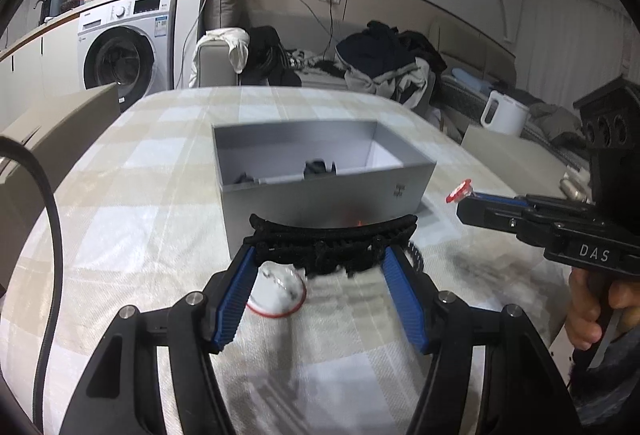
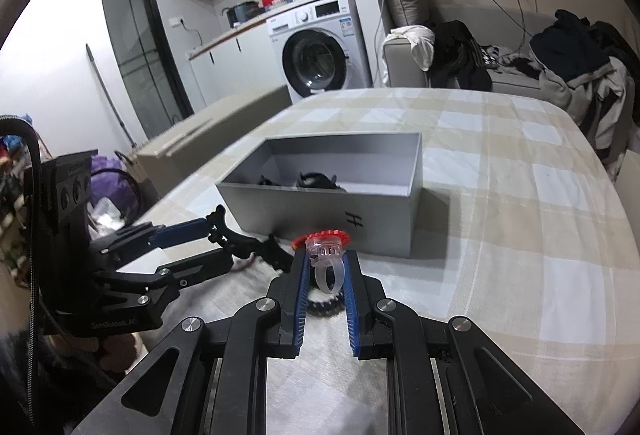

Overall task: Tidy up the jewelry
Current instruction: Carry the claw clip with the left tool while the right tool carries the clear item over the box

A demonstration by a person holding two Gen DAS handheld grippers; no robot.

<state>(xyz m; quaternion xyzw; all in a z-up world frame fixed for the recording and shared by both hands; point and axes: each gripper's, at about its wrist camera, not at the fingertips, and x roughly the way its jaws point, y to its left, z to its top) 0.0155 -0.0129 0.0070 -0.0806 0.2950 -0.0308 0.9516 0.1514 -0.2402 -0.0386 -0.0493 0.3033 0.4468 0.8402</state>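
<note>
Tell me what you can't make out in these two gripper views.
- Dark items in the grey box: left wrist view, near wall hides most; right wrist view, too small to identify.
- White red-rimmed piece: left wrist view, blurred, partly behind the black braided band.
- Black beaded piece: right wrist view, mostly hidden by the right gripper and clear ring.

The grey box (image 2: 336, 211) stands open-topped mid-table, its near wall directly ahead of both grippers; only a few dark pieces (image 2: 318, 180) lie at its near end, the far end is bare floor. The left gripper (image 1: 320, 255) sits just before that wall, its span filled by a black band (image 1: 332, 235), with a white cap (image 1: 278, 293) on the cloth below. The right gripper (image 2: 326, 267) comes in beside it, close on its right. The checked tablecloth (image 2: 520, 195) right of the box lies open.
</note>
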